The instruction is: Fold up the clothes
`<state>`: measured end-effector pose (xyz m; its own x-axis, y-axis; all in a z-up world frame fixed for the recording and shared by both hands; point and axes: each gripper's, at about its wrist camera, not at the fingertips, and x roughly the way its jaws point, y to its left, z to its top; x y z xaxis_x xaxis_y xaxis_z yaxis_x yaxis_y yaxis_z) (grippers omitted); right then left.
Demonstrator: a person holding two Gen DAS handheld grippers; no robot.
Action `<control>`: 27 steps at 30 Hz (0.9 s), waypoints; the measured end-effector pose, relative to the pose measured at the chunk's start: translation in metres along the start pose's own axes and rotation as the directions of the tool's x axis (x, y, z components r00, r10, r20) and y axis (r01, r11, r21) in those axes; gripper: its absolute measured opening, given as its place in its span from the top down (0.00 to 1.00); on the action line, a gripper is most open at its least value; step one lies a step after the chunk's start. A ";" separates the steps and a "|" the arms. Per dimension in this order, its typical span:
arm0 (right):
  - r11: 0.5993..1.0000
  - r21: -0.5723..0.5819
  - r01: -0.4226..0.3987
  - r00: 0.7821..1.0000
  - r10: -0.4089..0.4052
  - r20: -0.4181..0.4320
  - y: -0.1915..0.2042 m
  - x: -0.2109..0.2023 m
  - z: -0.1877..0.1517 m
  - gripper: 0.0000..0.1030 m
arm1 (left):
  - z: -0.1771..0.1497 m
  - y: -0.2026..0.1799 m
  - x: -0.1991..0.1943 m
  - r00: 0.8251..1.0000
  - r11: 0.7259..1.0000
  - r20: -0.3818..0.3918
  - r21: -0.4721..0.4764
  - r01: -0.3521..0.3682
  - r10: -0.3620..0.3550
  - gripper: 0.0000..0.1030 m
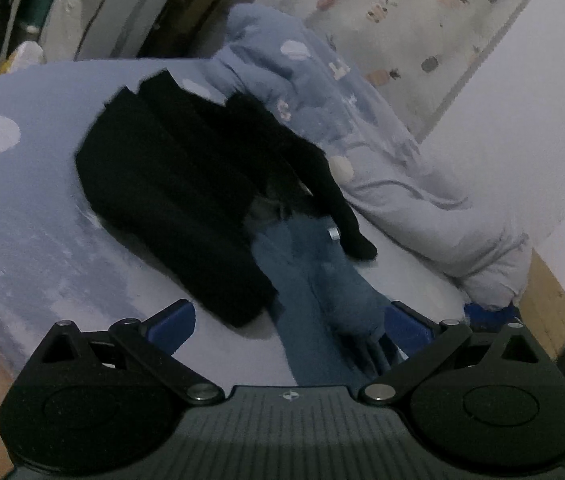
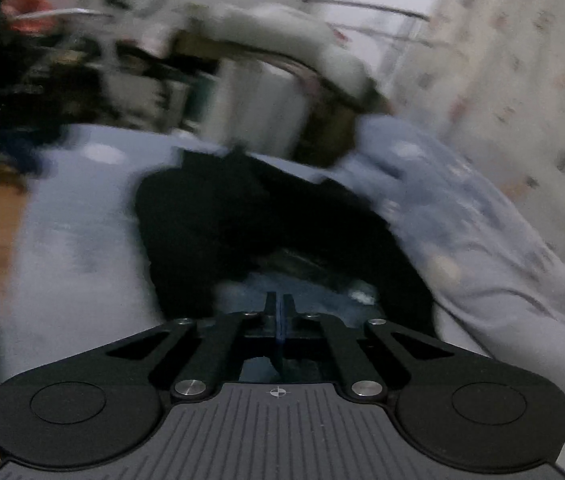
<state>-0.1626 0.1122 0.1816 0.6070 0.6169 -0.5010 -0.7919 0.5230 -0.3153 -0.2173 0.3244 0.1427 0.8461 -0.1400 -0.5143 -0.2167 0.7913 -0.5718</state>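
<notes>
A pair of blue jeans [image 1: 322,296] lies on the bed, its leg running toward my left gripper [image 1: 288,322], which is open just above it with the blue pads wide apart. A black garment [image 1: 170,200] lies folded left of the jeans, one black sleeve [image 1: 334,204] draped over them. In the blurred right wrist view, my right gripper [image 2: 280,304] has its fingers pressed together, low over the jeans [image 2: 322,296] in front of the black garment [image 2: 242,224]. Whether cloth is pinched between them I cannot tell.
The bed has a light blue sheet [image 1: 22,208] with white dots. A rumpled blue duvet [image 1: 382,152] is piled at the right against a patterned wall. Wooden floor [image 1: 550,312] shows at the bed's edges. Cluttered furniture [image 1: 94,4] stands behind the bed.
</notes>
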 end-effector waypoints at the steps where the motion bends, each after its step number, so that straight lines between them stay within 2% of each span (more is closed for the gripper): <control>1: 1.000 -0.007 -0.029 1.000 0.029 0.008 0.016 -0.005 0.003 1.00 | 0.004 0.003 -0.003 1.000 1.000 0.005 0.001 -0.004 0.004 0.00; 4: 0.995 -0.031 -0.098 0.995 0.098 0.001 0.060 -0.009 0.006 1.00 | 0.014 0.009 -0.009 1.000 1.000 0.014 -0.002 -0.004 0.004 0.00; 8: 0.975 0.027 -0.219 0.975 0.220 -0.036 0.091 -0.011 0.007 1.00 | 0.021 0.010 -0.009 1.000 1.000 0.014 0.021 0.010 -0.011 0.00; 11: 0.984 0.079 -0.160 0.986 0.164 -0.043 0.086 -0.009 0.004 0.98 | 0.020 0.011 -0.006 1.000 0.999 0.004 0.026 0.022 -0.022 0.00; 12: 0.987 0.118 -0.108 0.992 0.115 -0.052 0.073 -0.006 0.000 0.86 | 0.019 0.011 -0.006 1.000 0.999 0.000 0.028 0.028 -0.028 0.00; 13: 0.988 0.148 -0.033 0.996 0.044 -0.071 0.060 -0.001 -0.003 0.69 | 0.018 0.012 -0.006 0.999 0.999 -0.004 0.031 0.035 -0.035 0.00; 15: 0.983 0.168 0.071 0.994 -0.056 -0.091 0.035 0.010 -0.009 0.48 | 0.014 0.013 -0.006 0.999 0.998 -0.016 0.037 0.049 -0.048 0.00; 16: 0.978 0.172 0.113 0.990 -0.097 -0.101 0.025 0.016 -0.012 0.39 | 0.012 0.013 -0.005 0.998 0.998 -0.028 0.037 0.054 -0.053 0.00; 17: 0.976 0.162 0.145 0.985 -0.126 -0.121 0.017 0.026 -0.014 0.38 | 0.011 0.014 -0.003 0.998 0.998 -0.040 0.034 0.059 -0.057 0.00; 19: 0.972 0.135 0.191 0.972 -0.169 -0.161 0.003 0.048 -0.019 0.38 | 0.008 0.014 -0.001 0.996 0.997 -0.059 0.033 0.068 -0.066 0.00; 21: 0.977 0.116 0.178 0.968 -0.153 -0.199 -0.003 0.068 -0.026 0.39 | 0.007 0.012 -0.001 0.995 0.996 -0.064 0.042 0.076 -0.074 0.00; 22: 0.981 0.105 0.166 0.966 -0.140 -0.217 -0.004 0.078 -0.029 0.43 | 0.008 0.012 -0.002 0.995 0.996 -0.062 0.046 0.081 -0.078 0.00; 23: 0.985 0.081 0.155 0.963 -0.132 -0.233 -0.002 0.086 -0.031 0.53 | 0.008 0.012 -0.004 0.995 0.995 -0.058 0.047 0.085 -0.082 0.00; 24: 0.988 0.036 0.153 0.958 -0.139 -0.252 0.000 0.091 -0.033 0.92 | 0.009 0.013 -0.005 0.995 0.995 -0.051 0.045 0.087 -0.084 0.00; 25: 0.986 0.015 0.169 0.954 -0.159 -0.255 0.002 0.089 -0.034 0.92 | 0.010 0.015 -0.007 0.995 0.995 -0.043 0.041 0.087 -0.085 0.00; 27: 0.974 0.079 0.210 0.958 -0.189 -0.215 -0.007 0.071 -0.034 0.92 | 0.011 0.020 -0.008 0.996 0.996 -0.030 0.031 0.080 -0.079 0.00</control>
<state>-0.1162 0.1327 0.1210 0.7170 0.3652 -0.5938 -0.6385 0.6858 -0.3492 -0.2233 0.3478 0.1428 0.8456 -0.2201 -0.4862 -0.1329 0.7954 -0.5913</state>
